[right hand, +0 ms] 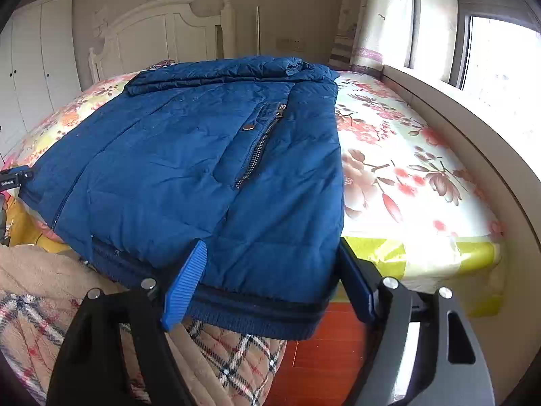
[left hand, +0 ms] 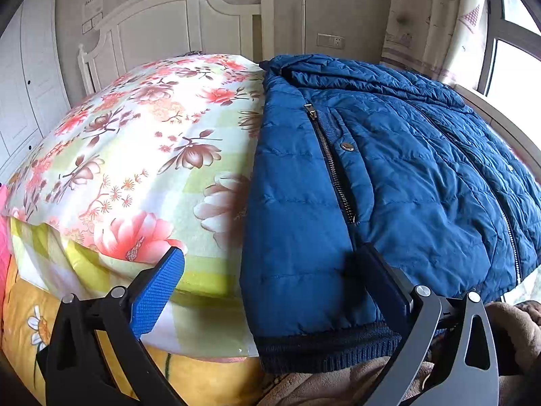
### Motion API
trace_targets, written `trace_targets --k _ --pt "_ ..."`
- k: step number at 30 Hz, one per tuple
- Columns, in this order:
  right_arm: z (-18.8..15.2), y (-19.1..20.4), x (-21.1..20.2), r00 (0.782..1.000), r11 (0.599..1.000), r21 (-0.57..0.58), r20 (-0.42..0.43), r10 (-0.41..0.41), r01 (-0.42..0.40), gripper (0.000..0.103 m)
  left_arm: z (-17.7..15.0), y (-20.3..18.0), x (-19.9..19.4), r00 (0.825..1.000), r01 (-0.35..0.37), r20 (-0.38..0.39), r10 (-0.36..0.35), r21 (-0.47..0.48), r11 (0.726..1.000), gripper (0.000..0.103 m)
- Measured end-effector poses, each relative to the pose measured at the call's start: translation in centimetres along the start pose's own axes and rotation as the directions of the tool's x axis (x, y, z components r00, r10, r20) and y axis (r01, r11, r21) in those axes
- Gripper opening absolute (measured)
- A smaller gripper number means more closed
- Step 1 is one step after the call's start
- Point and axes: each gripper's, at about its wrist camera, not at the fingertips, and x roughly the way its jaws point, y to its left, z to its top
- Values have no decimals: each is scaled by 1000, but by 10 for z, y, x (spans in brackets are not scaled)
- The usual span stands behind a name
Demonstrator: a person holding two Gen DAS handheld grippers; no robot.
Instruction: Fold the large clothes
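A blue quilted jacket [left hand: 389, 182] lies flat on the flowered bed, both sides folded inward, its dark ribbed hem [left hand: 324, 352] hanging over the near edge. It also shows in the right wrist view [right hand: 203, 169]. My left gripper [left hand: 270, 267] is open and straddles the jacket's left bottom corner, the left finger [left hand: 157, 291] over the sheet, the right finger [left hand: 385, 280] on the jacket. My right gripper [right hand: 270, 264] is open and straddles the jacket's right bottom corner above the hem [right hand: 257, 311]. Neither grips the fabric.
The bed has a flowered sheet [left hand: 142, 155] and a white headboard [left hand: 175, 23]. A window and curtain [right hand: 422, 23] run along the right. A beige and plaid blanket [right hand: 67, 304] lies below the bed's near edge, beside red wood floor [right hand: 321, 358]. White wardrobes [right hand: 30, 67] stand left.
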Motion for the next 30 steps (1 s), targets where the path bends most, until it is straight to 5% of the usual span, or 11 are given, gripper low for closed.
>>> trace_targets --k 8,9,11,13,16,21,25,30 --pt "-6 7 -1 1000 999 -37 18 -14 14 87 2 2 11 999 3 -36 -3 2 1000 99" --pt "-5 8 -1 999 998 -47 17 -31 32 85 4 2 12 999 5 -50 -5 2 1000 99" --pt "-4 9 -4 999 997 -70 27 -22 24 63 5 2 12 998 13 -55 -12 12 1000 95" --pt "-6 11 -8 999 997 -81 40 0 3 45 2 -6 3 997 68 -37 -66 57 996 47" --pt "-6 13 -20 998 996 -83 63 22 -16 20 -3 -29 -16 996 92 -24 -89 156 983 18" --pt "-10 8 -59 980 987 -55 127 154 -149 15 -9 -5 -57 983 183 5 -184 83 980 15" --pt "-2 14 -116 941 974 -49 252 227 -222 15 -6 18 -109 962 260 88 -260 20 966 13" --pt "62 14 -148 881 975 -77 419 220 -208 15 42 37 -144 901 356 281 -331 -45 933 13"
